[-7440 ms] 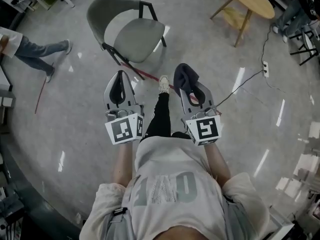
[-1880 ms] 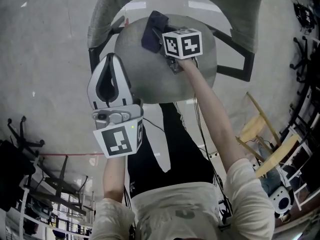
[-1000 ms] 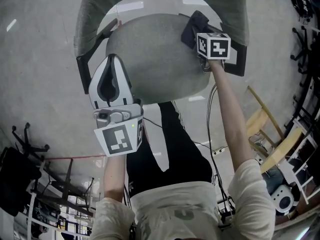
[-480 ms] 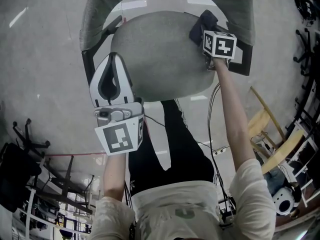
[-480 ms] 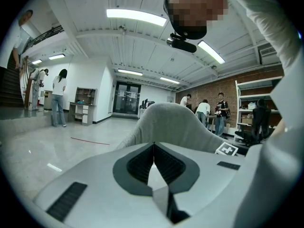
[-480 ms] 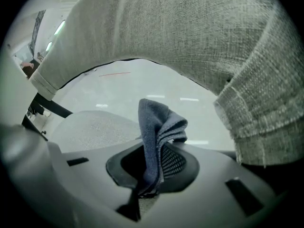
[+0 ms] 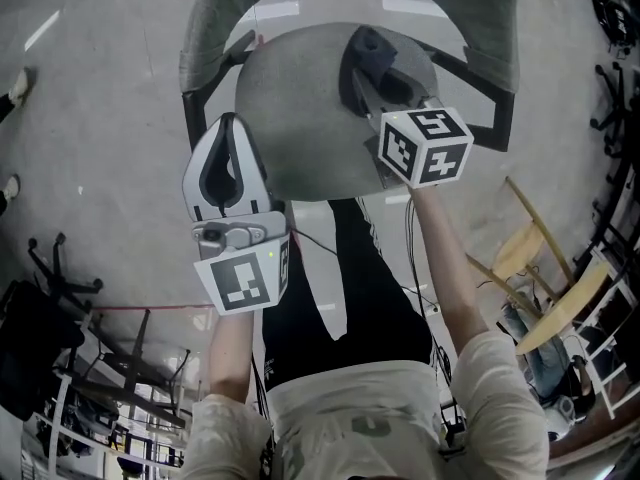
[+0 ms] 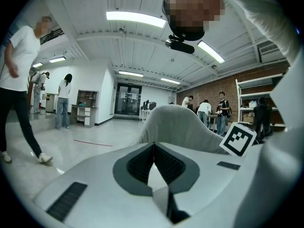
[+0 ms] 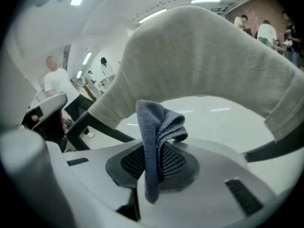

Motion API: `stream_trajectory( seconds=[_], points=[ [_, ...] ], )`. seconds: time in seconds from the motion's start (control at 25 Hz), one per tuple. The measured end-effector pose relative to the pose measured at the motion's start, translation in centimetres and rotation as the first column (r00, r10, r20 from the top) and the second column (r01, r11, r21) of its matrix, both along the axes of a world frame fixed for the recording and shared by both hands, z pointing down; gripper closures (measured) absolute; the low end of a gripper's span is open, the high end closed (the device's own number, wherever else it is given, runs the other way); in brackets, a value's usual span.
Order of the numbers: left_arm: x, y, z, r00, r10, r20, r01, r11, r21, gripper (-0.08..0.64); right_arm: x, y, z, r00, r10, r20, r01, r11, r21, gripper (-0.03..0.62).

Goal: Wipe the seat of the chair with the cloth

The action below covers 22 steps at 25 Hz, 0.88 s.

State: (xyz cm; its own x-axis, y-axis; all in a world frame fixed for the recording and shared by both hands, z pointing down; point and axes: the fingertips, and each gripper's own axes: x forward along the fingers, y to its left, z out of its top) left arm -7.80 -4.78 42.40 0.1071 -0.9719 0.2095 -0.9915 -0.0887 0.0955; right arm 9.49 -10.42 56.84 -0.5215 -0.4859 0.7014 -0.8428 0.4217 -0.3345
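The grey chair's rounded seat lies below me in the head view, its backrest curving round the far side. My right gripper hovers over the seat's rear middle, shut on a dark blue cloth. In the right gripper view the cloth stands pinched between the jaws, with the backrest behind it. My left gripper is shut and holds nothing, over the seat's near left edge. In the left gripper view its jaws meet before the backrest.
A yellow wooden frame stands to the right. Black chair bases sit at the left. A red line marks the shiny floor. My black-trousered leg is just before the seat. People stand in the room.
The right gripper with the cloth has come from the seat's right rear edge toward the rear middle and risen toward the camera. The left gripper has stayed put.
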Motion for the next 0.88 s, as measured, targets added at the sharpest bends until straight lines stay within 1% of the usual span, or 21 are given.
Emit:
stream_trajectory(
  seconds=[0.08,0.16,0.28,0.36,0.44,0.56,0.72,0.88],
  points=[
    [-0.7,0.3,-0.3,1.0,-0.012,0.009,0.012,1.0,0.008,0.545,-4.8,2.0,-0.2,0.992,-0.065,0.112,0.069,0.997,-0.027,0.543],
    [-1.3,0.7,-0.4,1.0,-0.026,0.016,0.026,1.0,0.015,0.545,-9.2,4.5,0.6,0.972,-0.115,0.206,0.134,0.988,-0.081,0.543],
    [-2.2,1.3,-0.4,0.999,-0.044,0.018,0.044,0.999,0.016,0.545,-14.5,8.0,2.9,0.943,-0.169,0.288,0.219,0.964,-0.151,0.541],
    [-2.8,1.7,-0.3,0.998,-0.053,0.019,0.053,0.999,0.013,0.545,-16.6,10.0,4.8,0.933,-0.173,0.317,0.246,0.946,-0.208,0.543],
    [-3.1,1.9,-0.1,0.998,-0.062,0.018,0.061,0.998,0.009,0.545,-17.7,11.3,6.4,0.934,-0.174,0.312,0.258,0.932,-0.254,0.543],
    [-3.3,2.2,0.2,0.998,-0.07,0.011,0.069,0.998,0.005,0.545,-18.0,12.2,8.7,0.946,-0.192,0.262,0.265,0.923,-0.28,0.541],
    [-3.1,2.4,0.5,0.998,-0.066,0.0,0.066,0.998,0.001,0.545,-17.7,11.9,10.2,0.954,-0.213,0.21,0.267,0.924,-0.276,0.543],
    [-2.8,2.3,0.5,0.999,-0.054,-0.002,0.054,0.999,-0.003,0.545,-17.4,11.6,10.4,0.95,-0.26,0.172,0.299,0.917,-0.264,0.542]
  ],
)
